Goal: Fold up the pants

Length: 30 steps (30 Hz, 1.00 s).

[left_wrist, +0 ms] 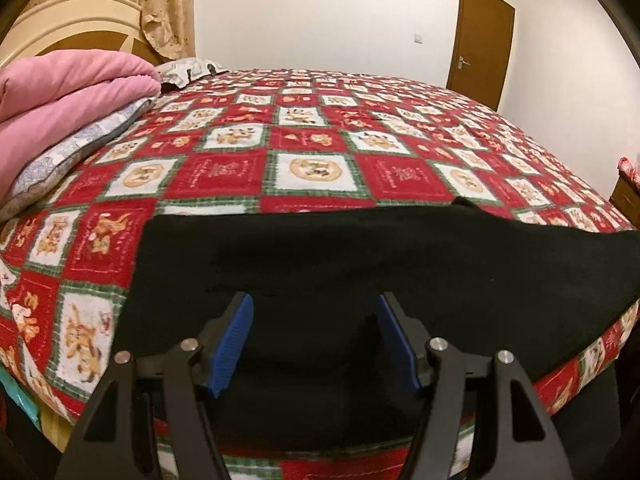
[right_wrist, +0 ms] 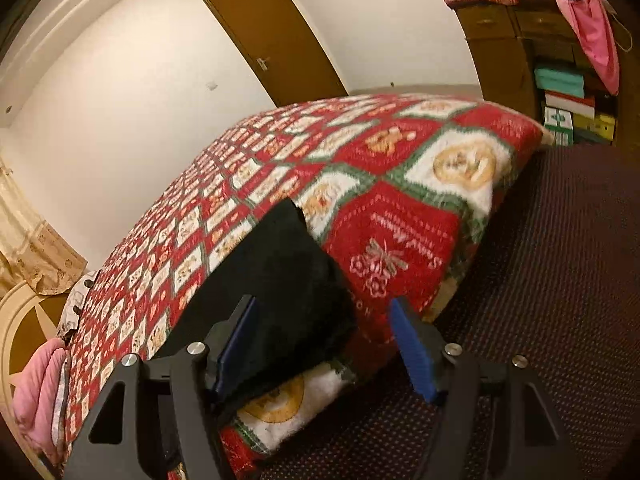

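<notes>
Black pants (left_wrist: 360, 248) lie flat along the near edge of the bed, on a red, white and green checked cover (left_wrist: 304, 168). My left gripper (left_wrist: 316, 304) hovers over the near part of the pants, its blue pads (left_wrist: 234, 344) wide apart and pressing on nothing. In the right wrist view one end of the pants (right_wrist: 280, 272) reaches the bed's corner and hangs slightly over the cover (right_wrist: 392, 232). My right gripper (right_wrist: 323, 306) stands open around that end, with the cloth close to the left pad (right_wrist: 236, 348) and the right pad clear of it.
A folded pink quilt (left_wrist: 60, 92) on a grey pillow (left_wrist: 68, 156) sits at the bed's head by a cream headboard (left_wrist: 80, 20). A brown door (left_wrist: 482, 40) is in the far wall. Right of the bed are dark carpet (right_wrist: 560, 260) and a wooden cabinet (right_wrist: 512, 52) with stacked boxes (right_wrist: 568, 96).
</notes>
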Each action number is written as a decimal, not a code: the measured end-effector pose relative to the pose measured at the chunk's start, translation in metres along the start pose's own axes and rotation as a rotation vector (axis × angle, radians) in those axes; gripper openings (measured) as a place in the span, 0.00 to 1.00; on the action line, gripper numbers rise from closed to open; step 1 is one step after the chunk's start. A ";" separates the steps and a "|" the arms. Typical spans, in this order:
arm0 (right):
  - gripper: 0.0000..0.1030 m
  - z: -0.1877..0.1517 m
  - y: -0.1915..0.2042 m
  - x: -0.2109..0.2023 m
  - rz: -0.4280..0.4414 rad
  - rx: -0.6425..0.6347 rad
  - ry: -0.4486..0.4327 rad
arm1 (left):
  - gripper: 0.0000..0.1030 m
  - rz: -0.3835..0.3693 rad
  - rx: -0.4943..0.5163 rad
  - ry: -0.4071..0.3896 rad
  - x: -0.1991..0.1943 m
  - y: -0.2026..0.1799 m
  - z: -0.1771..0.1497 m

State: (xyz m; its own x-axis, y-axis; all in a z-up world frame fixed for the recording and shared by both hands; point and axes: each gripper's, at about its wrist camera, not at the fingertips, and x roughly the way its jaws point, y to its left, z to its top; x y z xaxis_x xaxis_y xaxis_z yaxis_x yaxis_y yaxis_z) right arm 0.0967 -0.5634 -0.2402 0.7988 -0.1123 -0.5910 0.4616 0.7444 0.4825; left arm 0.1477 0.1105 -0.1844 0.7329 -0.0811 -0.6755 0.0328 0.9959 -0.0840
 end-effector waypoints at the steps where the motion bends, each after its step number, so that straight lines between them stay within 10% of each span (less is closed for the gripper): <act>1: 0.65 -0.002 0.001 0.001 -0.004 -0.004 0.004 | 0.67 0.000 0.013 0.003 0.001 -0.005 0.000; 11: 0.63 -0.005 0.007 -0.004 -0.050 -0.038 -0.024 | 0.73 0.036 0.040 0.039 0.012 -0.012 -0.006; 18: 0.63 -0.005 0.042 -0.040 -0.108 -0.194 -0.210 | 0.73 0.020 0.028 0.050 0.010 -0.016 -0.002; 30: 0.63 -0.046 0.103 -0.014 0.002 -0.452 -0.070 | 0.73 -0.103 0.138 0.056 0.004 -0.066 0.010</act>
State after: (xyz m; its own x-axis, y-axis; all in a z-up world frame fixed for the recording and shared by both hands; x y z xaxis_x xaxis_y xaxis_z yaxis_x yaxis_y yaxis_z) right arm 0.1150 -0.4548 -0.2123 0.8309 -0.1428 -0.5378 0.2576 0.9554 0.1444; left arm 0.1553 0.0452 -0.1736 0.6823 -0.1809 -0.7083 0.2016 0.9779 -0.0556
